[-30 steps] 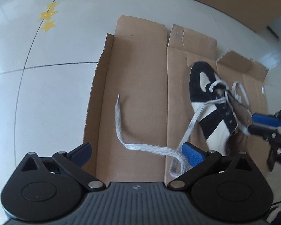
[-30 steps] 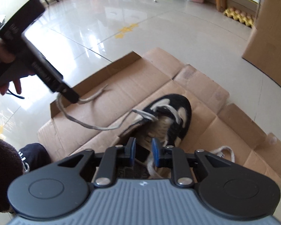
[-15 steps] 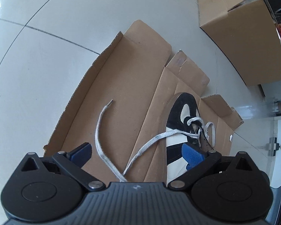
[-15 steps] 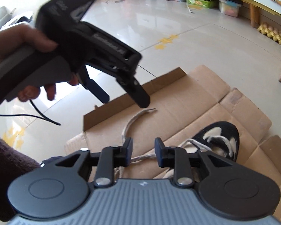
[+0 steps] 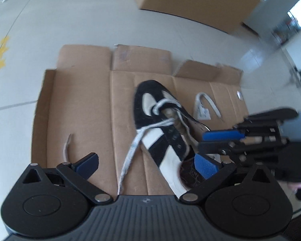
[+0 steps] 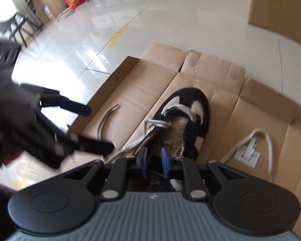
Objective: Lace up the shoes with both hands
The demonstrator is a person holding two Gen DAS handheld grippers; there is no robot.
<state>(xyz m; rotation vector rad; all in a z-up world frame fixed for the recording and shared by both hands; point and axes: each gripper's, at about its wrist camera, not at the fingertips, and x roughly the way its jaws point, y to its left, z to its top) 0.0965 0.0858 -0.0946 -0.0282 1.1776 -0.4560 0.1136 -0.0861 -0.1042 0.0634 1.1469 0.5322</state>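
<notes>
Black-and-white shoe (image 5: 160,120) sits on flattened cardboard (image 5: 80,104) on the tile floor (image 5: 50,20), toe pointing away. One lace end (image 5: 130,154) trails off its left side across the cardboard, the other (image 6: 256,138) loops on the right by a white tag (image 6: 248,152). Left gripper (image 5: 146,162) is spread wide and just starting to close, nothing clamped. Right gripper (image 6: 153,160) hovers over the shoe's opening, jaws narrowing – a small gap left, can't tell if anything's pinched.

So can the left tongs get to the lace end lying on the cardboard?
Probably yes. The left tongs are wide apart with nothing held, and the lace end lies loose on the bare cardboard just beside them. The shoe and right tongs sit off to the other side.
</notes>
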